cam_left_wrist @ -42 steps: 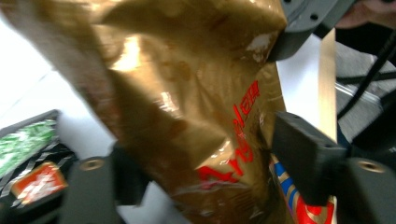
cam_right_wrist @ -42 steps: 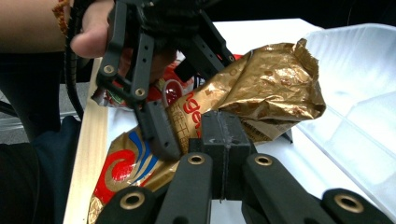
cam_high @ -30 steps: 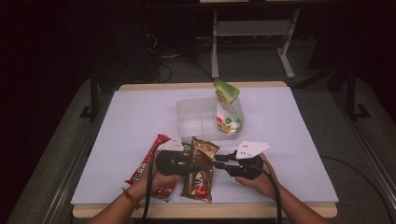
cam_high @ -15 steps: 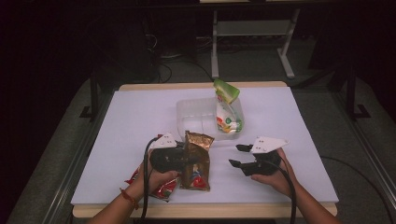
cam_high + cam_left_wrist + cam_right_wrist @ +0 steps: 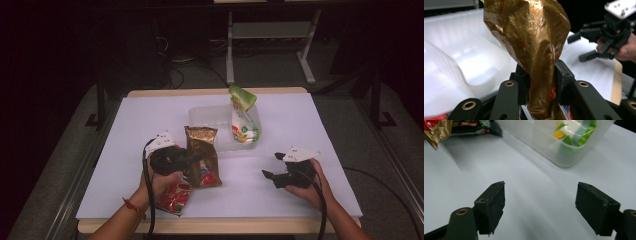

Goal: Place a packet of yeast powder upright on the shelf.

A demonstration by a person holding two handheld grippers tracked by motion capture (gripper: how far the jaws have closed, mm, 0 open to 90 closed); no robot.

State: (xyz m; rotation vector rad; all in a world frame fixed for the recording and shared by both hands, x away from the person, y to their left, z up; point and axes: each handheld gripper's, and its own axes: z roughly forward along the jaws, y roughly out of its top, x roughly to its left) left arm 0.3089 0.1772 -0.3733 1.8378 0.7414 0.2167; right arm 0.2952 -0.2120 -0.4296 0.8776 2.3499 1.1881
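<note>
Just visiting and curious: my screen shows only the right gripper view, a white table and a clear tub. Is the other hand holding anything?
Observer: Yes. The left tongs are clamped on a bronze foil packet, which rises up out of them.
Operator: Anything else by that hand?
Observer: A red packet lies on the table, partly under the left hand.
Operator: And the green thing in the tub?
Observer: It is a green-and-white pouch standing in the clear tub, with its top poking above the rim.
</note>
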